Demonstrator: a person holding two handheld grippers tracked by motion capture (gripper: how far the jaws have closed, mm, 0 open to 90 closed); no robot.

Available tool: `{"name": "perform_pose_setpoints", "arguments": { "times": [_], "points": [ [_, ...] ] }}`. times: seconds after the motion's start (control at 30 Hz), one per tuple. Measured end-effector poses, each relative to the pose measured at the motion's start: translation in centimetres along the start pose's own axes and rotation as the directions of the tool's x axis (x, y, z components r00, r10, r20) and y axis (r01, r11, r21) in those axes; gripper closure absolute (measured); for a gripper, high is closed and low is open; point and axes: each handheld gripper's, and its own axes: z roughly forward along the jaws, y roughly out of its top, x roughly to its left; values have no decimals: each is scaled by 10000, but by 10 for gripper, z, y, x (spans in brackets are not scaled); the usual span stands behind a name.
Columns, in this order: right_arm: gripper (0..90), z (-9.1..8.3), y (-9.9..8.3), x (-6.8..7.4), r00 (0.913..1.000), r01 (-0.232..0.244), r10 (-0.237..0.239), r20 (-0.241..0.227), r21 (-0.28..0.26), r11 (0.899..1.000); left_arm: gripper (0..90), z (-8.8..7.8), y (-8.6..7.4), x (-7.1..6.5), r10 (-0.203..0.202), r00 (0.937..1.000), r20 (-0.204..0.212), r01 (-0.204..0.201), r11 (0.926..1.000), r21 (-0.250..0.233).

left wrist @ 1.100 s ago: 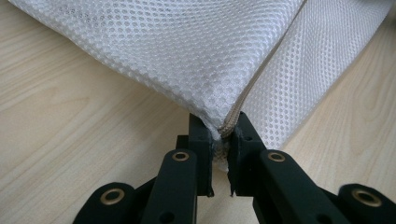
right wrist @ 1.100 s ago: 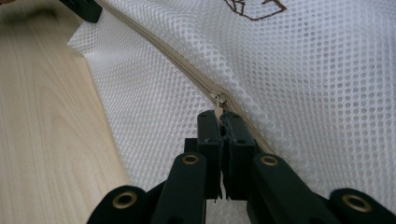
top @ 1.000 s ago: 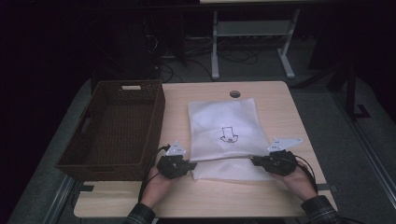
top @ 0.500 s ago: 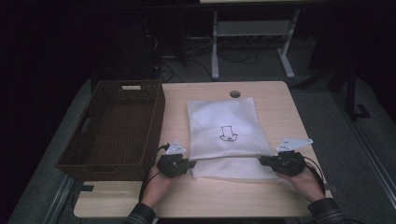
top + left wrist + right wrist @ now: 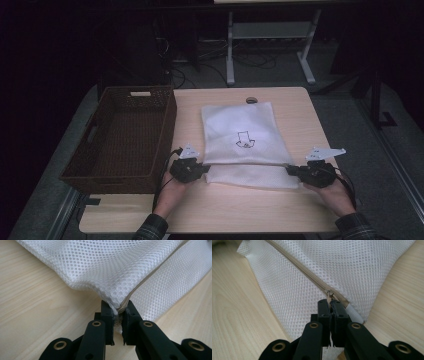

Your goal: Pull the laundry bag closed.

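A white mesh laundry bag (image 5: 245,135) lay flat on a pale wooden bench (image 5: 220,210), just to the right of an empty dark wicker basket (image 5: 125,135). A small black drawing was printed near the bag's middle. A tan zipper (image 5: 312,277) ran across the bag near the edge closest to the person, with a narrow strip of mesh below it.

A person's two hands reached in from the near edge of the bench, each holding a black gripper. The left gripper (image 5: 196,170) sat at the bag's near left corner; in the left gripper view its fingers (image 5: 107,315) were clamped on the end of the zipper seam, bunching the mesh there. The right gripper (image 5: 294,171) sat at the near right corner; in the right gripper view its fingers (image 5: 324,310) were pressed together on the zipper's pull end, beside a small white tab.

The bag looked very light, soft and floppy, and would likely sag, crumple and slide easily on the smooth wood. The open mesh seemed prone to snagging or stretching if pinched alone. The stitched zipper tape at each end appeared the firmest place to hold it, with one end anchored while the other was drawn along.
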Motion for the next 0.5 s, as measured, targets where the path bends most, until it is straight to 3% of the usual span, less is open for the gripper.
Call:
{"name": "perform_pose_setpoints", "arguments": {
  "times": [0.4, 0.5],
  "points": [
    [864, -7, -8, -9, 9995, -186, 185, 238, 55, 9998, 818, 1, 4, 2, -33, 9999, -162, 33, 10000, -4],
    [859, -6, -8, -10, 9997, -131, 130, 228, 50, 9999, 809, 1, 2, 2, -135, 9999, 17, 134, 9999, 29]
  ]
}}
